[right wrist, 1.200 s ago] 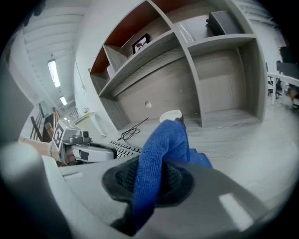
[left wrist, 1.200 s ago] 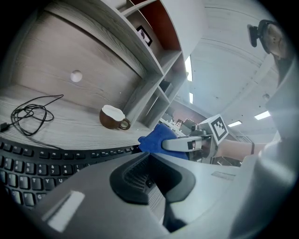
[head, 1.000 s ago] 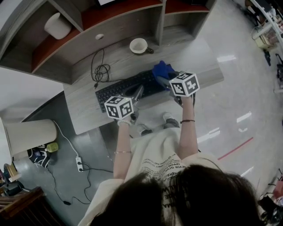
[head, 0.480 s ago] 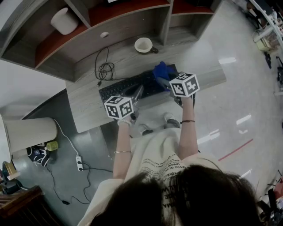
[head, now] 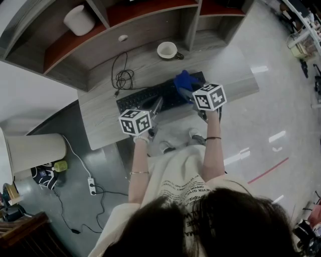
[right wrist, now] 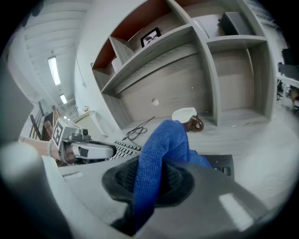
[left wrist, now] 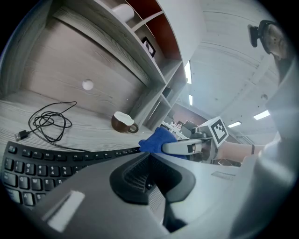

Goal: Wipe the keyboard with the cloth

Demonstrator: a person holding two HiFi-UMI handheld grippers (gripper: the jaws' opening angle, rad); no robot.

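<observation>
A black keyboard [head: 150,96] lies on the grey desk [head: 100,120]; it also shows in the left gripper view as keyboard [left wrist: 42,161]. A blue cloth [head: 184,80] rests over the keyboard's right end, pinched in my right gripper [head: 186,93], whose jaws are shut on the cloth [right wrist: 161,149]. My left gripper [head: 156,106] hovers over the keyboard's middle near its front edge, jaws shut with nothing between them [left wrist: 148,170]. From the left gripper view the cloth [left wrist: 156,140] and right gripper sit just right of it.
A brown cup [head: 168,50] stands behind the keyboard, a coiled black cable [head: 122,76] to its left. Shelves [head: 150,15] rise at the desk's back with a white pot [head: 79,20]. Below left on the floor are a power strip [head: 90,186] and a white bin [head: 32,150].
The head view has shifted slightly, so the desk sits a little lower and to the right in frame. Both grippers and the cloth hold nearly the same place over the keyboard.
</observation>
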